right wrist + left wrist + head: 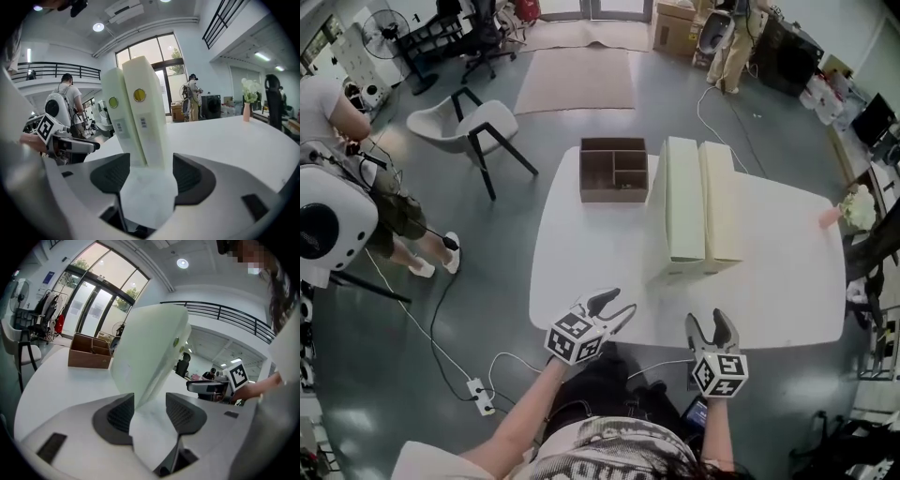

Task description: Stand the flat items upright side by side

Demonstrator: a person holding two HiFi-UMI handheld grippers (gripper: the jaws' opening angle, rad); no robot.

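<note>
Two flat cream boxes stand upright side by side on the white table (769, 281), the left box (683, 211) touching the right box (723, 208). In the right gripper view they rise just ahead, one with a green dot (116, 117) and one with a yellow dot (145, 112). My left gripper (614, 307) hovers at the table's near edge, open and empty; its view shows the left cream box (150, 348) close ahead. My right gripper (712, 326) is beside it at the near edge, open with nothing between its fingers.
A brown cardboard divider tray (613, 170) sits at the table's far left. A pink vase with flowers (831, 217) stands at the right edge. A white chair (464, 127) and a person with a white backpack (333, 225) are on the left; cables and a power strip (480, 394) lie on the floor.
</note>
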